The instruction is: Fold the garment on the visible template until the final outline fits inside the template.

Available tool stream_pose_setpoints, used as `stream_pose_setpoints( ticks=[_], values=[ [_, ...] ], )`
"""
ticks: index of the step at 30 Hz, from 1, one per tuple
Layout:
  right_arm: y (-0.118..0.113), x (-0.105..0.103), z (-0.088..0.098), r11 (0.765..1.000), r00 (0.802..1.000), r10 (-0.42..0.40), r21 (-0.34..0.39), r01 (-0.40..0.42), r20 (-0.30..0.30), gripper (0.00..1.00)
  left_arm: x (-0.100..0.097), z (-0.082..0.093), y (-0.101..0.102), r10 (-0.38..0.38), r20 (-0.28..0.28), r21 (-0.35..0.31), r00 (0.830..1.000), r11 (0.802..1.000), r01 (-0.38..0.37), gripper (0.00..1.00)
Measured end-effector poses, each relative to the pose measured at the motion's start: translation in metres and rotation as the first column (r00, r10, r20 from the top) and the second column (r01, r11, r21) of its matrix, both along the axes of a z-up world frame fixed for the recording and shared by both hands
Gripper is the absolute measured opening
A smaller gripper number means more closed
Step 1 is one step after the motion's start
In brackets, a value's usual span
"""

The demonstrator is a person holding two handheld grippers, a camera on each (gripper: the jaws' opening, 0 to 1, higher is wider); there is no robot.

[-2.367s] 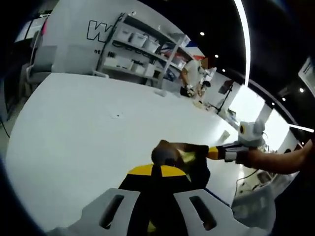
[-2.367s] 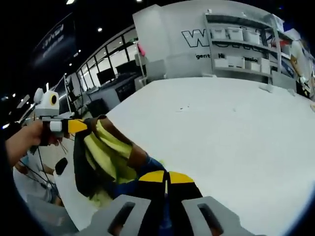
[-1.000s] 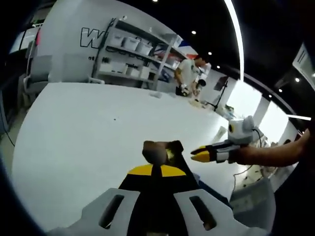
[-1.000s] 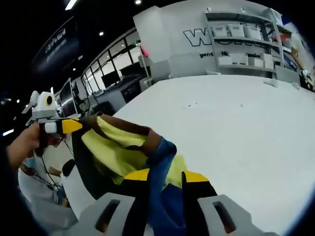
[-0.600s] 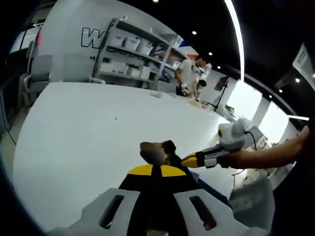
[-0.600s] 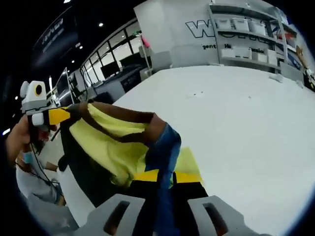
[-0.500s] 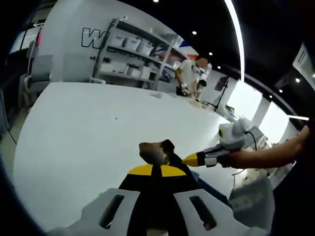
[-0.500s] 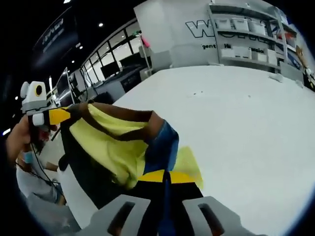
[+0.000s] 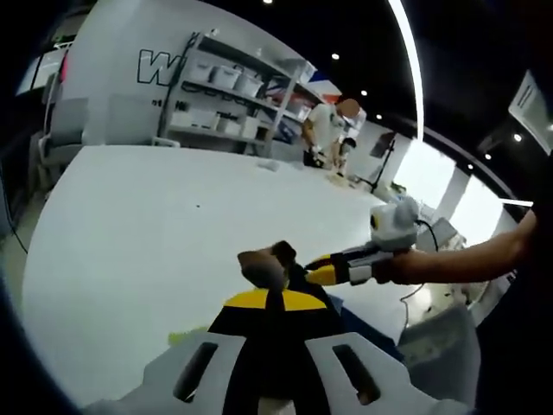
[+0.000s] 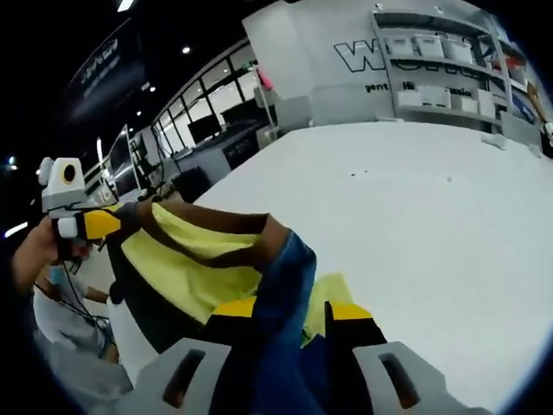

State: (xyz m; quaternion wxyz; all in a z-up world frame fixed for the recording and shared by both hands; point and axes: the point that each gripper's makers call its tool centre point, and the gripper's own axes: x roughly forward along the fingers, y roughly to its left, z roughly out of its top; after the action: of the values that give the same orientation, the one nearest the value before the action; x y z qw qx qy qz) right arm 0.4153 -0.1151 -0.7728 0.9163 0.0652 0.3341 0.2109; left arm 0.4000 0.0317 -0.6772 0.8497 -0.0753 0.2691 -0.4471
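Two grippers, left (image 9: 270,298) pinching the garment (image 10: 203,259), right (image 10: 292,313) parted around it: cloth may slip from the parted jaws.

We count one garment (image 10: 216,259), a single bundle in yellow, black, brown and blue, held up over one white table (image 10: 415,216). There are two grippers: the left gripper (image 9: 272,298), whose yellow-tipped jaws are pressed together on the cloth, and the right gripper (image 10: 289,311), whose jaws stand slightly apart with blue cloth between them. Each comes into the other's view once, with one hand (image 10: 34,246) behind it. At the far wall we count one shelving unit (image 9: 229,99) carrying several white bins, too small to number exactly. Beyond the table's far right end stands one person (image 9: 328,130).
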Motion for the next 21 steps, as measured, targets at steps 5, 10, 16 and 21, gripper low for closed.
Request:
stream_pose_setpoints(
  ticks=[5, 10, 16, 21],
  values=[
    [0.001, 0.002, -0.007, 1.0, 1.0, 0.014, -0.02, -0.014, -0.005, 0.24, -0.005, -0.001, -0.004, -0.029, -0.01, -0.007, 1.0, 1.0, 0.029, 0.0],
    [0.0, 0.004, -0.013, 0.999, 0.999, 0.026, -0.035, -0.027, -0.019, 0.13, -0.015, -0.003, -0.01, -0.065, -0.025, -0.014, 0.998, 0.998, 0.065, 0.0],
    [-0.002, 0.002, -0.014, 0.998, 0.999, 0.035, -0.042, -0.037, -0.038, 0.0, -0.022, -0.013, -0.012, -0.082, -0.028, 0.006, 0.996, 0.997, 0.082, 0.01],
    [-0.006, -0.003, -0.015, 0.998, 0.998, 0.042, -0.044, -0.044, -0.047, 0.0, -0.024, -0.023, -0.009, -0.077, -0.04, 0.02, 0.996, 0.997, 0.078, 0.01]
  ],
)
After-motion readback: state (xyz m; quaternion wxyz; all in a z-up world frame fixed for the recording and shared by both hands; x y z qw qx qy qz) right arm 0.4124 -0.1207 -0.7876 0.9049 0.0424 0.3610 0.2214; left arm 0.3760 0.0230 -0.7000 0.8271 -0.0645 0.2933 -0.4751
